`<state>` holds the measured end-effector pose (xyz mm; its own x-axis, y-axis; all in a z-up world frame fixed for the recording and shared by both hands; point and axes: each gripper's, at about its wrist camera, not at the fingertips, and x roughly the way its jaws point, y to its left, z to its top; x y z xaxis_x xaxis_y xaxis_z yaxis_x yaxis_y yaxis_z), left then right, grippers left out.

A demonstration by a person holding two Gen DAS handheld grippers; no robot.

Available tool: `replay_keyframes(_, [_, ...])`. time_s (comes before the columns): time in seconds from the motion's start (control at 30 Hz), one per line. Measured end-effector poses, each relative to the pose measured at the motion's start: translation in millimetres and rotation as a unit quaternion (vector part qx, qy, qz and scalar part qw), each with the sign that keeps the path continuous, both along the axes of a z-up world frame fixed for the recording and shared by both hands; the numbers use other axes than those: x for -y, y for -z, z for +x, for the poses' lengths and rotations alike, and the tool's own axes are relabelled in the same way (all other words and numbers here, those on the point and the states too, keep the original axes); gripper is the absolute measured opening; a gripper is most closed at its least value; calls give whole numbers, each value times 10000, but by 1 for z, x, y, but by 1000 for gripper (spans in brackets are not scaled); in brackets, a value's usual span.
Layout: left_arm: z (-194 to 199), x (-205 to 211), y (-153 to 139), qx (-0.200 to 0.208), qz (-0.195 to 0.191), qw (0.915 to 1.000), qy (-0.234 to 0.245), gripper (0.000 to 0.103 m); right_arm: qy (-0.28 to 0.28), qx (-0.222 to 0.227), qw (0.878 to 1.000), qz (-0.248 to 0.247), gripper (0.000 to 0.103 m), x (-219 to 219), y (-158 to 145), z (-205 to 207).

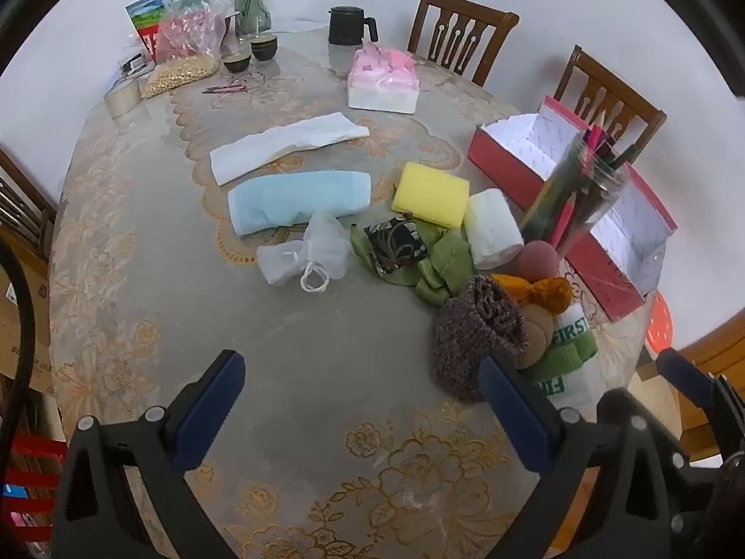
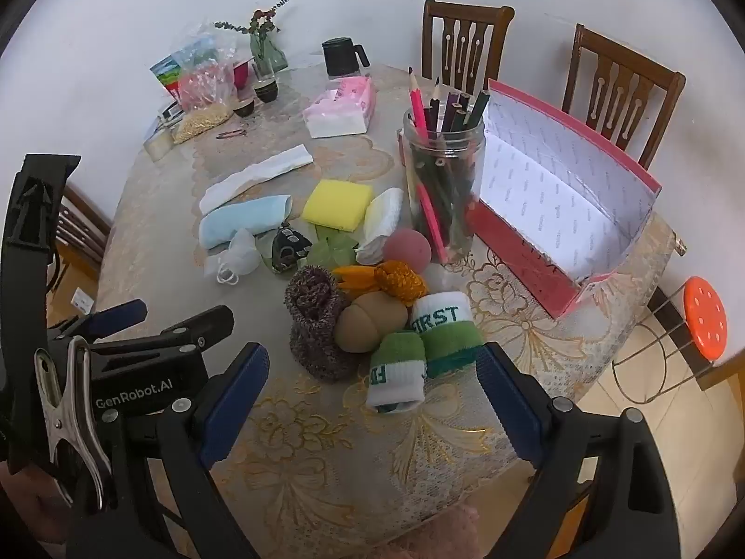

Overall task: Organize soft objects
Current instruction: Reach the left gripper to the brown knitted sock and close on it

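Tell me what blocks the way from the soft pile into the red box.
The glass jar of pencils stands right at the near wall of the red box, between it and the pink ball and white roll. The wristbands have a free path past the jar.

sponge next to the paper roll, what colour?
Yellow sponge, beside the white paper roll; clearest in the left wrist view.

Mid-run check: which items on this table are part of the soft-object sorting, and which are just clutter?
Job: blue towel, yellow sponge, knitted sock, green wristbands, red box.
Clutter: pencil jar, black kettle, flower vase, tissue pack.
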<state>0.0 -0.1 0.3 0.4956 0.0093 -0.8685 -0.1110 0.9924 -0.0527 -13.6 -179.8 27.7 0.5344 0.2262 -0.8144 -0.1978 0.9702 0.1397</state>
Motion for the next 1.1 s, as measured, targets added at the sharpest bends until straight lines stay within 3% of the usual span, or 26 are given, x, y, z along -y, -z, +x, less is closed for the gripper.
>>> replay_keyframes(0.57, [0, -4, -4, -29, -224, 9996, 141, 102, -82, 91, 9999, 53, 93, 20, -8, 0])
replay_keyframes(0.97, [10, 30, 1, -154, -440, 9972, 592, 102, -25, -211, 9998, 24, 69, 42, 3, 1])
replay_keyframes(1.1, [19, 41, 10, -288, -494, 9964, 632, 92, -65, -362, 9993, 48, 60, 46, 10, 0])
